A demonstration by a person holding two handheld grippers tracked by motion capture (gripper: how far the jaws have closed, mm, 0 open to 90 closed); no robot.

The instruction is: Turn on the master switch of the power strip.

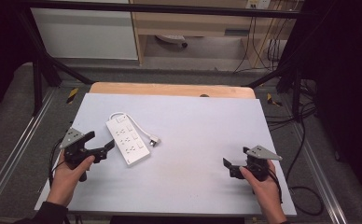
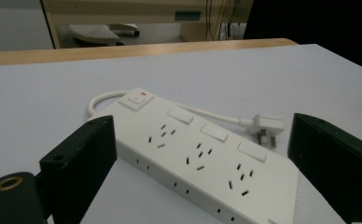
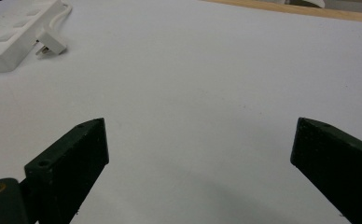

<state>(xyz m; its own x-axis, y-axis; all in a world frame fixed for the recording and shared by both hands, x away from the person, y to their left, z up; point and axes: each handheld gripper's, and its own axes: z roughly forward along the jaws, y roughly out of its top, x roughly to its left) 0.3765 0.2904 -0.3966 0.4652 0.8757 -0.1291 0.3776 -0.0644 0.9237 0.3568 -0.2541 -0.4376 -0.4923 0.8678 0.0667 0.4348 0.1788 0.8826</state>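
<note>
1. Leftmost, the left gripper (image 1: 102, 142) hovers just beside the power strip (image 1: 128, 140), at that strip's near left side. A hand (image 1: 72, 170) holds it from below, and a grey three-cornered plate (image 1: 72, 136) sits on top. Its jaws stand wide apart with nothing between them; in the left gripper view they frame the strip's near end without touching it.

2. Next, the power strip lies flat on the white table surface (image 1: 193, 126), running diagonally away from the person. It is white, with a rocker switch (image 2: 137, 98) bearing a red mark at its far end and rows of socket holes along its top.

3. Beside the strip's right side lies its plug (image 1: 154, 141), pins up in the left gripper view (image 2: 268, 128). A white cord (image 1: 139, 126) loops from the strip's far end round to it.

4. Well to the right of the strip, the right gripper (image 1: 233, 164) is held by the other hand (image 1: 263, 184) over bare surface. Its jaws are spread wide and empty, pointing back towards the strip, which shows at the upper left corner of the right gripper view (image 3: 11, 39).
</note>
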